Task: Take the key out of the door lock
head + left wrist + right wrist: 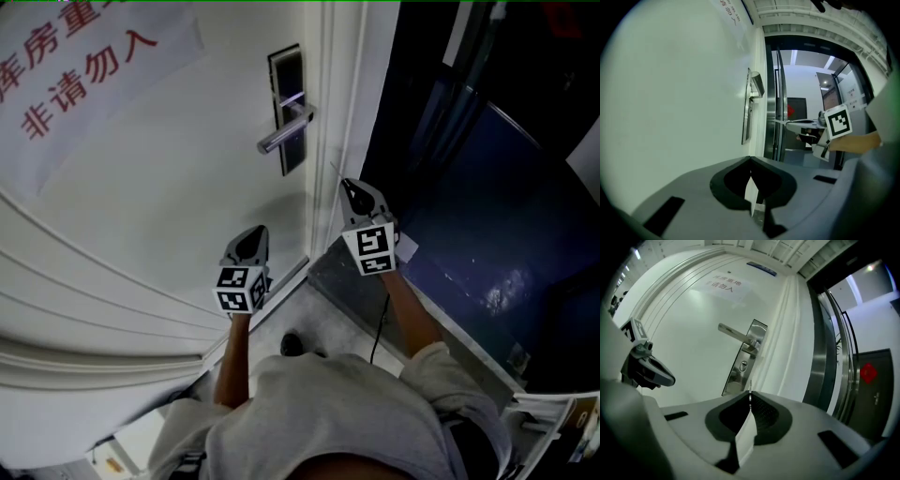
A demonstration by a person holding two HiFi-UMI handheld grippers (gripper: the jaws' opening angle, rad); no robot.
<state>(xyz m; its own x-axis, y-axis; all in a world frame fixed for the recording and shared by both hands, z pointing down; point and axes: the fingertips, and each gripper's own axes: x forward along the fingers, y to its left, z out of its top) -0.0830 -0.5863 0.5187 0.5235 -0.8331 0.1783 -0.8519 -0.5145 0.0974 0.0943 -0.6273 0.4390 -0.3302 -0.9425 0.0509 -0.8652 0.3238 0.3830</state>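
We face a white door (169, 187) with a paper sign (84, 75) in red characters. Near its edge is a dark lock plate (286, 70) carrying a metal lever handle (281, 136).

Both forearms reach up from below, and both tools sit lower than the handle. The left gripper (251, 234) points at the plain door face. The right gripper (350, 187) is beside the door's edge, well apart from the plate. The left jaws are together with nothing between them. The right jaws are also together.

In the right gripper view, the lock cylinder (743, 365) sits under the lever. We can make out no key head standing out of it.

A thin pale sliver (337, 172) sticks out past the right jaws' tip. We take it to be the key seen edge-on and already out of the lock, though we cannot tell for sure.

A key is light, stiff and smooth metal, so it can pivot or slip if held only at a narrow tip. We would grip it flat across the broad head. If it were seated in the lock, we would draw it straight out along the keyway without bending it.
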